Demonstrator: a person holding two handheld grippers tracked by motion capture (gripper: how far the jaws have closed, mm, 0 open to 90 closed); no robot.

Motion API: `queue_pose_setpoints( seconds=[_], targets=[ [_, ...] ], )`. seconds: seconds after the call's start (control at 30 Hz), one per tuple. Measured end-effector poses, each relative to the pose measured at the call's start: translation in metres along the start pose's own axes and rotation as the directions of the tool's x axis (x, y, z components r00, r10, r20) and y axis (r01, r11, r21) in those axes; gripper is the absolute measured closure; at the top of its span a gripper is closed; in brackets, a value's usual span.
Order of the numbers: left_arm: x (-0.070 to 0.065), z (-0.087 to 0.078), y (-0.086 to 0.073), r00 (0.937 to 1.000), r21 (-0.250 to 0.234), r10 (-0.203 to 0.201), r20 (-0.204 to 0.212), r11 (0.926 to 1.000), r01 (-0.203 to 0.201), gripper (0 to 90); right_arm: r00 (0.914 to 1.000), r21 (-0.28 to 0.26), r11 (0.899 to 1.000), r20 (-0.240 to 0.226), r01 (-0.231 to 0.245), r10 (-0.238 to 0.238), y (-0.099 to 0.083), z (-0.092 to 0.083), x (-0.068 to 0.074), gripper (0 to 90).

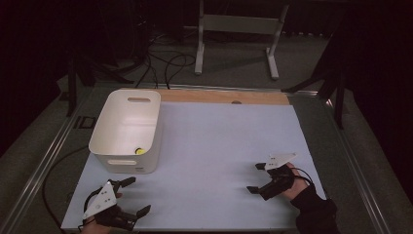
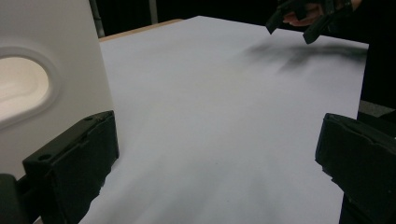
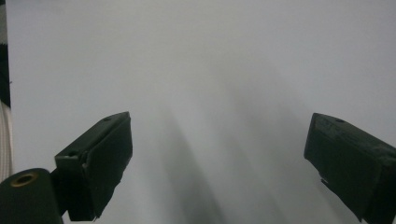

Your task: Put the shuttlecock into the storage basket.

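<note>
White paper covers most of the counter (image 1: 219,146), and a strip of bare wood shows along its far edge. On the left part of this sheet stands a white plastic bin (image 1: 127,130) with handle slots in its walls. It is upright and open at the top. Inside it, near the front right corner of its floor, lies a small yellow ball (image 1: 140,151).

The left hand-held gripper (image 1: 138,196) rests at the near left corner of the counter, just in front of the bin but not touching it. Its jaws stand wide apart with nothing between them. In the left gripper view the bin wall (image 2: 51,79) rises close beside one jaw.

The right hand-held gripper (image 1: 257,177) is at the near right side, well apart from the bin. Its jaws are also spread and empty, over bare white paper (image 3: 210,84).
</note>
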State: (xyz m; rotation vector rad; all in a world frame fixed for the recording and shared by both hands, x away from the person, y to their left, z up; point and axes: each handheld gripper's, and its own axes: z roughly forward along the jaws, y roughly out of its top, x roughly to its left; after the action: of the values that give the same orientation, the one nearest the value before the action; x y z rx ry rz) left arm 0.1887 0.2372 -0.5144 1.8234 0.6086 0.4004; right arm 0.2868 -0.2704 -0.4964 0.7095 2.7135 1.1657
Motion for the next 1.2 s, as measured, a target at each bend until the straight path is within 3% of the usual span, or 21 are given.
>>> queue_pose_setpoints(
  seconds=[0.43,0.77,1.2],
  targets=[
    [0.000,0.000,0.000,1.0000,0.000,0.002,0.003,1.0000,-0.002,0.0,0.9974,-0.072,0.995,0.024,-0.066,0.068,-0.025,-0.017,-0.007,7.6],
    [0.000,0.000,0.000,1.0000,0.000,0.000,0.005,1.0000,0.000,0.0,0.9982,-0.084,0.996,0.038,-0.043,0.046,-0.032,-0.013,-0.007,7.6],
    [0.000,0.000,0.000,1.0000,-0.004,-0.002,0.007,1.0000,0.002,0.0,0.9994,-0.070,0.997,0.012,-0.030,0.031,-0.031,-0.001,-0.003,7.6]
  ],
)
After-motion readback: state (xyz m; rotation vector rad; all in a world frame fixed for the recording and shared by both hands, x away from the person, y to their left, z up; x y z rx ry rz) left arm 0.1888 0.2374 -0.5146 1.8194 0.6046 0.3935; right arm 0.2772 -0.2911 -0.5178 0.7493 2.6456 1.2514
